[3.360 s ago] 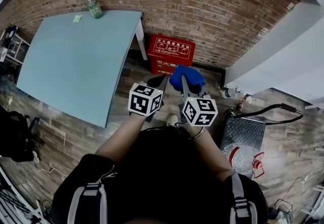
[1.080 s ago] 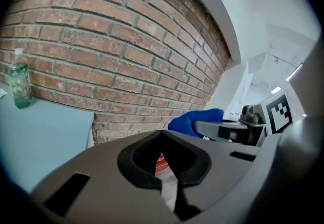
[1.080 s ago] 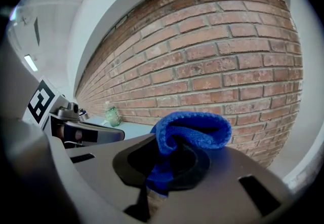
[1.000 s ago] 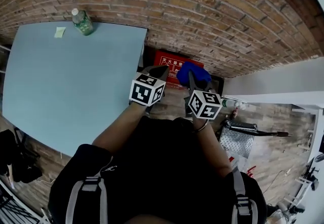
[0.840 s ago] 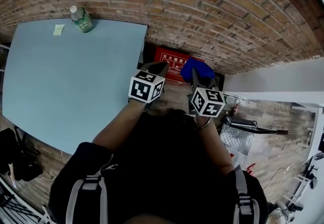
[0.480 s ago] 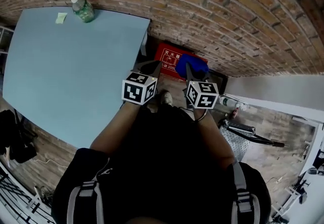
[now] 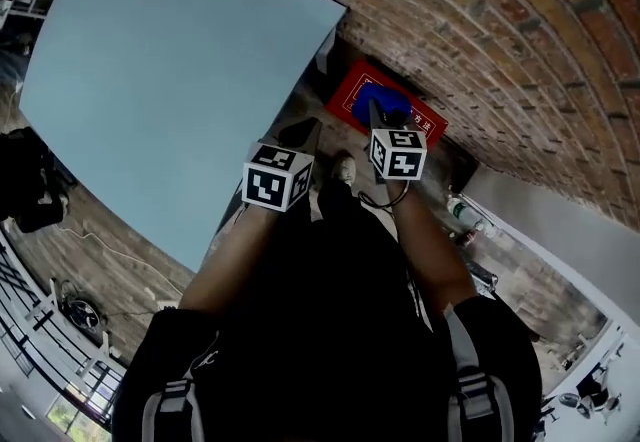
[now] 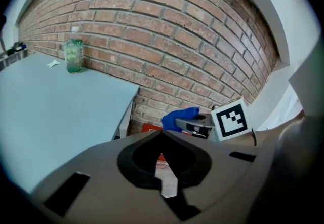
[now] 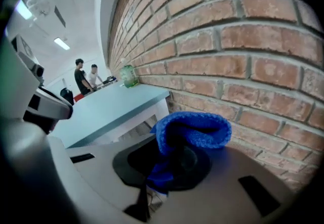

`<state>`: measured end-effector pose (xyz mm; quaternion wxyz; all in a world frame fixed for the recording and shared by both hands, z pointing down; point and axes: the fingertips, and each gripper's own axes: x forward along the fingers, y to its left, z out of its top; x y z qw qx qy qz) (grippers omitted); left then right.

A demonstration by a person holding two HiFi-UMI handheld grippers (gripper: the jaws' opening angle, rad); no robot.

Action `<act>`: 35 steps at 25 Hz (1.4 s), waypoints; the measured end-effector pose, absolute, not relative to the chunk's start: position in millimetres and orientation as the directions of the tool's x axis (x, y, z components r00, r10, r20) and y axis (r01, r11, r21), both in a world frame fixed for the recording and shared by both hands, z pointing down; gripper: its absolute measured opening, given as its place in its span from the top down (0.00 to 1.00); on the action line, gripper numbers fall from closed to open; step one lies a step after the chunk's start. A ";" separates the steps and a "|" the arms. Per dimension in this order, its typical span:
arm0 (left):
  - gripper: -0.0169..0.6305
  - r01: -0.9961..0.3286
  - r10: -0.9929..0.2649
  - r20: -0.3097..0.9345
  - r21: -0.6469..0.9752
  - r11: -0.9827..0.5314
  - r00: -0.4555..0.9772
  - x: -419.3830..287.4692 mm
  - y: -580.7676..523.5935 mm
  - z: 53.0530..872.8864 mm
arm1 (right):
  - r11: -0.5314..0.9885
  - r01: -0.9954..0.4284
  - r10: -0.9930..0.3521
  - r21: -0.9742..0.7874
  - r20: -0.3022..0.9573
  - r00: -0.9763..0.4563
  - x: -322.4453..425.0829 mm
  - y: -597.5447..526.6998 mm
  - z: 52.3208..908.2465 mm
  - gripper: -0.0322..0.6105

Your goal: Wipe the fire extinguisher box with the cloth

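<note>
The right gripper [image 7: 380,120], fingers clenched on the blue cloth [image 7: 386,102], hangs straight above the red fire extinguisher box [image 7: 350,98] on the floor [image 7: 305,108] at the brick wall's [image 7: 480,20] foot. Cloth and box top may already touch; the left gripper [image 7: 300,135], fingers closed and empty, sits farther back.

The right gripper [image 7: 380,122] has moved ahead of the left gripper [image 7: 303,135], and its blue cloth [image 7: 388,100] now overlaps the red fire extinguisher box [image 7: 350,95] above frame centre, where before it hung short of it. The view has swung: the table [image 7: 150,80] now slants across the upper left.
</note>
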<state>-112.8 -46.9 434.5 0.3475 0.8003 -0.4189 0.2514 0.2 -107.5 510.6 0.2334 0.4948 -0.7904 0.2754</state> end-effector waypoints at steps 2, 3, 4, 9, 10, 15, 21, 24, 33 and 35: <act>0.98 -0.864 -0.506 0.706 0.341 -0.371 0.495 -115.0 -41.0 439.0 | 0.405 -0.895 -0.622 -0.188 0.661 -0.421 -4.6 -118.8 538.6 0.88; 0.98 -0.869 -0.514 0.705 0.341 -0.359 0.489 -114.1 -41.3 440.9 | 0.415 -0.893 -0.615 -0.175 0.669 -0.417 -3.8 -129.0 552.0 0.88; 0.98 -0.873 -0.521 0.703 0.343 -0.348 0.484 -113.0 -41.2 442.9 | 0.419 -0.893 -0.610 -0.164 0.678 -0.410 -2.2 -139.4 565.4 0.88; 0.98 -0.902 -0.527 0.732 0.336 -0.272 0.432 -123.2 -17.9 450.9 | 0.424 -0.897 -0.569 -0.125 0.734 -0.371 -11.1 -176.5 638.7 0.88; 0.98 -0.906 -0.526 0.739 0.336 -0.256 0.422 -126.6 -12.4 452.1 | 0.423 -0.899 -0.561 -0.114 0.746 -0.359 -13.2 -184.3 652.8 0.88; 0.98 -0.922 -0.505 0.772 0.337 -0.190 0.386 -144.5 12.0 461.9 | 0.459 -0.888 -0.539 -0.041 0.782 -0.314 -24.6 -210.8 699.1 0.88; 0.98 -0.935 -0.493 0.795 0.317 -0.159 0.353 -159.8 24.4 466.2 | 0.451 -0.892 -0.520 -0.018 0.807 -0.280 -17.4 -217.8 721.4 0.88; 0.98 -0.931 -0.484 0.795 0.321 -0.172 0.364 -161.1 26.5 467.8 | 0.399 -0.916 -0.520 -0.038 0.813 -0.261 -9.6 -210.4 719.7 0.88; 0.98 -0.909 -0.488 0.768 0.321 -0.265 0.414 -136.1 13.7 457.9 | 0.324 -0.946 -0.499 0.001 0.850 -0.170 62.5 -169.4 723.5 0.88; 0.98 -0.905 -0.479 0.770 0.320 -0.279 0.420 -130.8 14.5 457.3 | 0.296 -0.955 -0.496 -0.003 0.854 -0.156 83.2 -159.4 727.7 0.88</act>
